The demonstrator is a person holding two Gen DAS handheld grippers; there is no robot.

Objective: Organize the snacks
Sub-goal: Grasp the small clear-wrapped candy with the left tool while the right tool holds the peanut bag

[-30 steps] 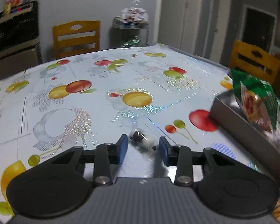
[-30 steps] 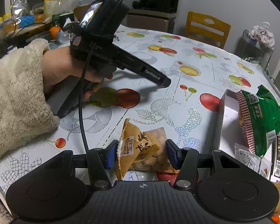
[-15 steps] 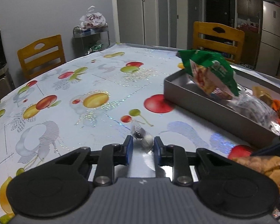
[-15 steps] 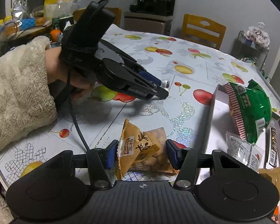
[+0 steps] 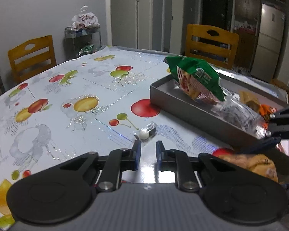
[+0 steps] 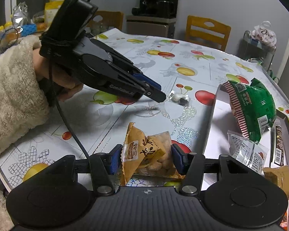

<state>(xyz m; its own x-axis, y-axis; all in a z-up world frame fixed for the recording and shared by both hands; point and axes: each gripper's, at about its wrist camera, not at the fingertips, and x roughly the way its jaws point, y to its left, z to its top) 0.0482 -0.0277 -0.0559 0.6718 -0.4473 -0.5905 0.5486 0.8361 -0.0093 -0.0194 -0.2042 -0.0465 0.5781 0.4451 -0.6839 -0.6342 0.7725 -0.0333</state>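
The right gripper [image 6: 146, 158] has its blue pads pressed against both sides of a yellow snack packet [image 6: 147, 154], holding it just above the fruit-print tablecloth [image 6: 183, 57]. The left gripper [image 5: 146, 154] has its jaws a narrow gap apart with nothing between them; a small clear-wrapped candy [image 5: 145, 132] lies on the cloth just beyond its tips, not touched. To the right of both stands a grey tray [image 5: 192, 107] holding a green snack bag [image 5: 198, 77], leaning at its far end, and several smaller packets nearer. Wooden chairs [image 5: 212, 44] stand at the far side of the table.
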